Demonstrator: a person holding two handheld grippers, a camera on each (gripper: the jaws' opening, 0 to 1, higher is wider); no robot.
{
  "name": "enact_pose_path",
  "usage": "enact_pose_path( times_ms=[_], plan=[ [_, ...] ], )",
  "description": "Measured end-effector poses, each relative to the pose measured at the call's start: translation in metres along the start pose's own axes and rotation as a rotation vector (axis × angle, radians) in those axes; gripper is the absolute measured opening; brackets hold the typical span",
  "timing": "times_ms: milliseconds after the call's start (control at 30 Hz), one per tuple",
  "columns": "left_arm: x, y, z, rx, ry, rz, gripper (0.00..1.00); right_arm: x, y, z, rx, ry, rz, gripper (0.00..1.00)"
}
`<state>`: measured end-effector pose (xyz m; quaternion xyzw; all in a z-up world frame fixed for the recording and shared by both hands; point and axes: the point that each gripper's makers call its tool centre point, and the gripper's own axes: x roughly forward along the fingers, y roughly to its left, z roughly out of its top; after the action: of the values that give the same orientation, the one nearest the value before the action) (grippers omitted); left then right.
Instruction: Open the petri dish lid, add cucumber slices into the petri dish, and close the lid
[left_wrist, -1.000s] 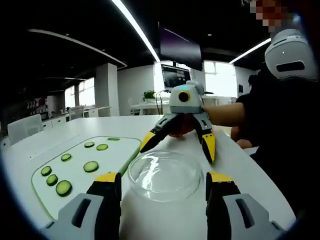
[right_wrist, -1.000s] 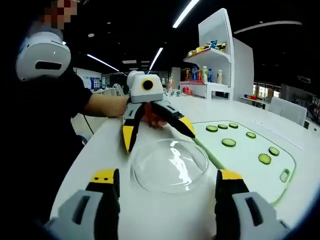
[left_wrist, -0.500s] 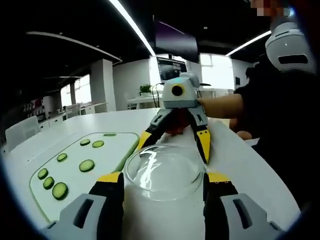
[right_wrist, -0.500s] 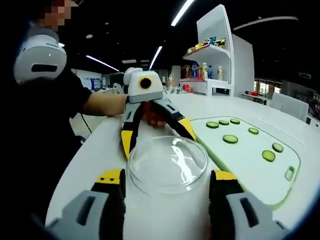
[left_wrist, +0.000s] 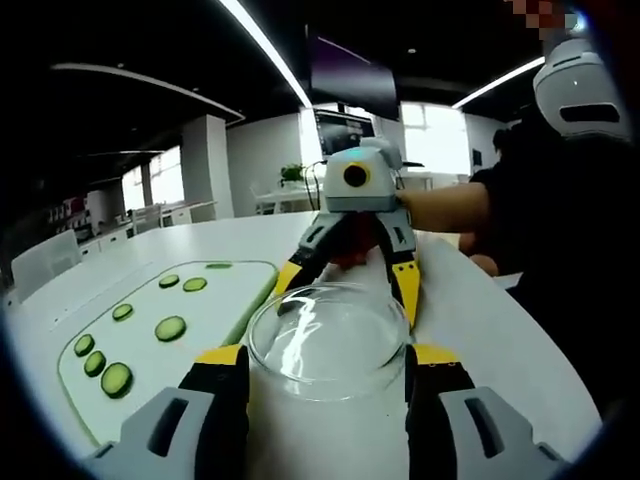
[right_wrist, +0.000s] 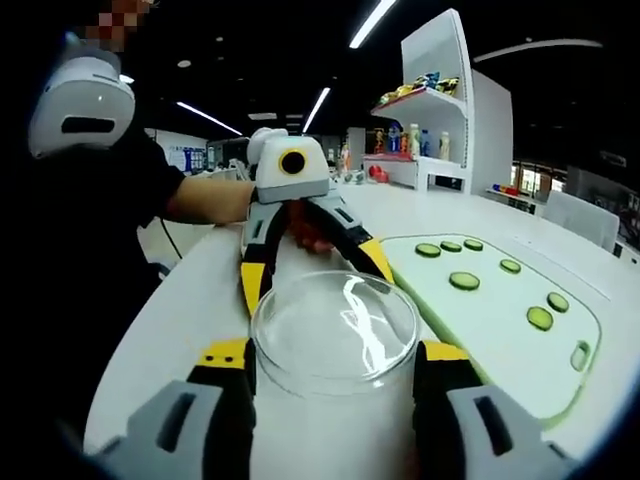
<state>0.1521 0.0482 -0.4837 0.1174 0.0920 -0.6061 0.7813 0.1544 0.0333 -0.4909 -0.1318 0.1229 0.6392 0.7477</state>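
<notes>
A clear glass petri dish (left_wrist: 328, 340) with its lid on stands on the white table between both grippers, which face each other across it. My left gripper (left_wrist: 328, 358) has its yellow-tipped jaws against the dish's two sides. In the right gripper view the dish (right_wrist: 335, 335) likewise sits between the jaws of my right gripper (right_wrist: 333, 355), which touch its rim. The right gripper (left_wrist: 348, 288) reaches in from the far side; the left gripper (right_wrist: 314, 275) does the same opposite. Several cucumber slices (left_wrist: 170, 328) lie on a white, green-edged board (left_wrist: 225, 295), also seen as slices (right_wrist: 463, 281).
The person (left_wrist: 560, 200) holding the grippers stands at the table's edge, dark sleeve and forearm (right_wrist: 205, 200) over the surface. The board (right_wrist: 480, 325) lies beside the dish. A white shelf (right_wrist: 430, 110) with bottles stands behind; chairs and desks lie farther off.
Both grippers have moved in toward the dish, which now looks larger. The jaws of each have narrowed from flanking it with a gap to touching its sides.
</notes>
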Motion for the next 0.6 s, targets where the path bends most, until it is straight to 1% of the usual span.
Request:
enact_pose_path(
  times_ms=[133, 367, 600],
  plan=[
    [-0.002, 0.0, 0.001, -0.009, 0.002, -0.008, 0.61, -0.001, -0.001, 0.001, -0.009, -0.002, 0.001, 0.6],
    [-0.003, 0.003, 0.011, -0.03, -0.037, -0.01, 0.61, -0.009, -0.008, 0.01, -0.001, -0.033, -0.007, 0.6],
    [-0.004, 0.005, 0.018, -0.029, -0.053, -0.009, 0.62, -0.01, -0.011, 0.015, 0.005, -0.051, -0.017, 0.6]
  ],
)
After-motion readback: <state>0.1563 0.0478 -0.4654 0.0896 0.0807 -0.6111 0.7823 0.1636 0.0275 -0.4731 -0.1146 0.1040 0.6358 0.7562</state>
